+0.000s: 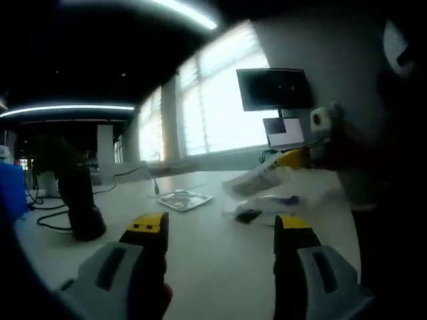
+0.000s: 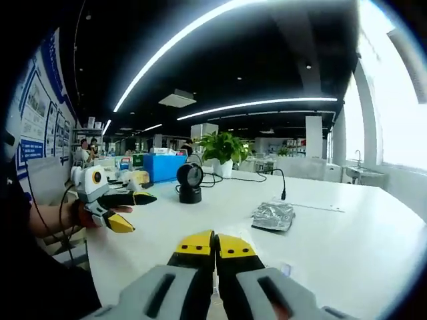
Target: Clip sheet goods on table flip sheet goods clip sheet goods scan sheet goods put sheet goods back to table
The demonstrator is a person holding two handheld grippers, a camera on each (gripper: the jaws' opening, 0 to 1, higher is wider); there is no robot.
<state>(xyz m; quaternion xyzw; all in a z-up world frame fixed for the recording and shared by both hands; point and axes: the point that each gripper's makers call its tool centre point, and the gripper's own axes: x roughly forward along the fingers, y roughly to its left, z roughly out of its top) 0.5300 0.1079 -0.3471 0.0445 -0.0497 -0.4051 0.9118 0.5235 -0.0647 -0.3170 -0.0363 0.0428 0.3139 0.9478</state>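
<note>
A silver foil packet (image 1: 183,199) (image 2: 273,217) lies flat on the white table (image 1: 220,267), ahead of both grippers. My left gripper (image 1: 220,227) is held above the table with its jaws wide apart and nothing between them; the right gripper view shows it at the left (image 2: 133,212), held by a hand. My right gripper (image 2: 215,245) has its yellow tips pressed together, and nothing shows between them. From the right edge of the left gripper view it (image 1: 293,159) reaches in above some pale plastic packets (image 1: 263,193) on the table.
A black stand scanner (image 1: 80,207) (image 2: 190,183) stands on the table with cables beside it. A monitor (image 1: 273,88) hangs on the wall by the windows. A potted plant (image 2: 223,150), a blue box (image 2: 163,167) and a thin gooseneck stand (image 2: 281,183) sit at the far side.
</note>
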